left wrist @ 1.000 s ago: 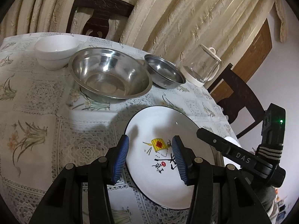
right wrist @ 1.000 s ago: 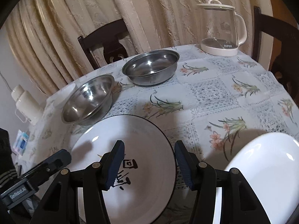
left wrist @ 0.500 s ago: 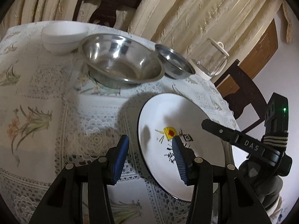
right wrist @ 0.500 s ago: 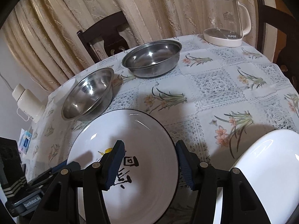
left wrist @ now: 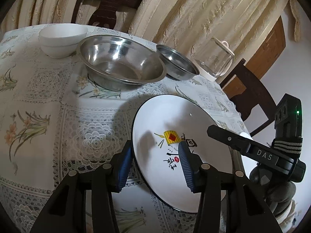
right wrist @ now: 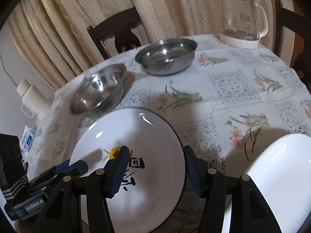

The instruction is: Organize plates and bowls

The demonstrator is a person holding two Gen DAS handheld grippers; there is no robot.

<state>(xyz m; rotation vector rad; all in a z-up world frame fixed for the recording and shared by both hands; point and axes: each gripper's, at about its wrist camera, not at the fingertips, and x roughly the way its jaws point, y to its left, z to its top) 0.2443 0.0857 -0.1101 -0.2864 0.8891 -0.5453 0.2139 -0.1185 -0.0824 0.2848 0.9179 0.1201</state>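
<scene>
Left wrist view. My left hand-held gripper [left wrist: 154, 163] is open, its jaws straddling the left rim of the decorated plate [left wrist: 180, 136]: the left pad sits outside the rim, the right pad over the plate's face. I cannot tell whether either pad touches the plate, and no grip is closed. The plate lies near me on the tabletop [left wrist: 38, 101]. Beyond it stand the large steel bowl [left wrist: 120, 66] and, just to its right, the small steel bowl [left wrist: 176, 63]. Two white bowls [left wrist: 62, 38] sit nested at the far left; that stack is the only grouping visible. The glass kettle [left wrist: 217, 62] stands at the far right.

Right wrist view. My right hand-held gripper [right wrist: 156, 169] is also open, its jaws straddling the right rim of the same plate [right wrist: 126, 136], left pad over the printed face, right pad outside the rim. It holds nothing. A plain white plate [right wrist: 276, 174] lies near right, apart from the decorated plate.

Status, as a judgement: the task is at an early stage. The two plates are unstacked and the steel bowls are not nested. Remaining work: close on the decorated plate, join the plates, nest the steel bowls.
</scene>
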